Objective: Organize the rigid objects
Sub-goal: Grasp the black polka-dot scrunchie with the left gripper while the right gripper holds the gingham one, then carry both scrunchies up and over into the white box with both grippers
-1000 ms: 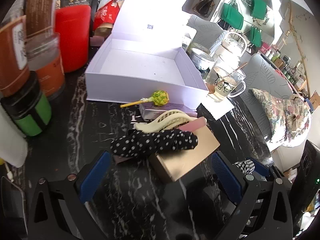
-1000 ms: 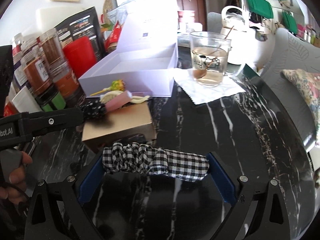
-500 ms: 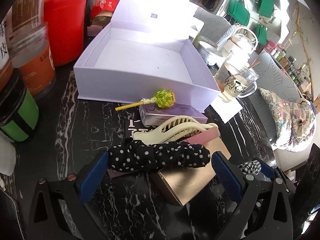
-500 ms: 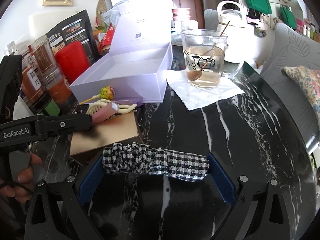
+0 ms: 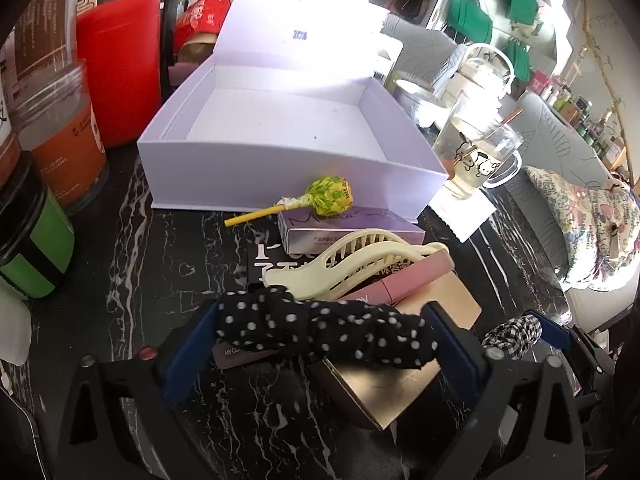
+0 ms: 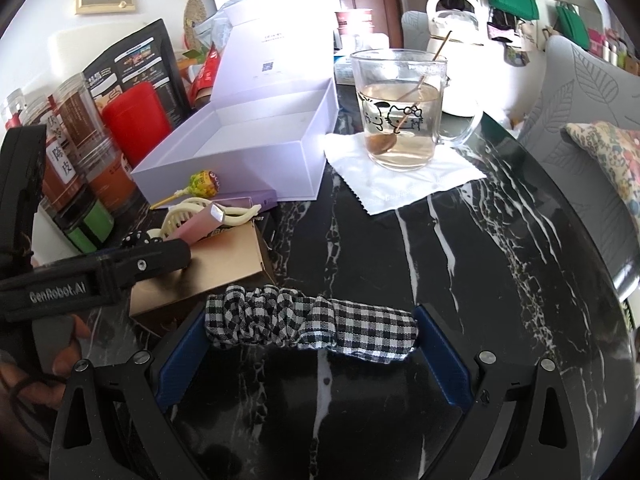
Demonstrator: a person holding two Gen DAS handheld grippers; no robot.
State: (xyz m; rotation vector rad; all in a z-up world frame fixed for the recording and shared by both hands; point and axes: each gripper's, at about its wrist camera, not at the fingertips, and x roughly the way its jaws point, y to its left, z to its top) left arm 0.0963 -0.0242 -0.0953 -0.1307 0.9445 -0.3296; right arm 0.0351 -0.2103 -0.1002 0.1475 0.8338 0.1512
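Since a second ago the left claw (image 5: 326, 338) has come forward and down onto the pile, and its jaws have just been closing a little; the polka-dot scrunchie (image 5: 324, 330) now spans the gap between its blue pads, touching both, so the claw is pinching it at wide stretch. Under the scrunchie lies a gold box (image 5: 400, 376), with a pink tube (image 5: 404, 280) and a cream hair clip (image 5: 352, 260) at twelve o'clock of it. Beyond them a small purple carton (image 5: 352, 230) carries a green lollipop (image 5: 328, 196), just in front of the open white box (image 5: 280, 136), whose inside holds nothing. At ten o'clock stand jars (image 5: 64, 132) and a red canister (image 5: 120, 68).

The right claw (image 6: 312, 332), spread wide, grips a checked scrunchie (image 6: 312, 322) stretched from pad to pad above the black marble desk (image 6: 460, 248). At one o'clock, farther off, a glass mug (image 6: 400, 108) sits on a white napkin (image 6: 404, 184).
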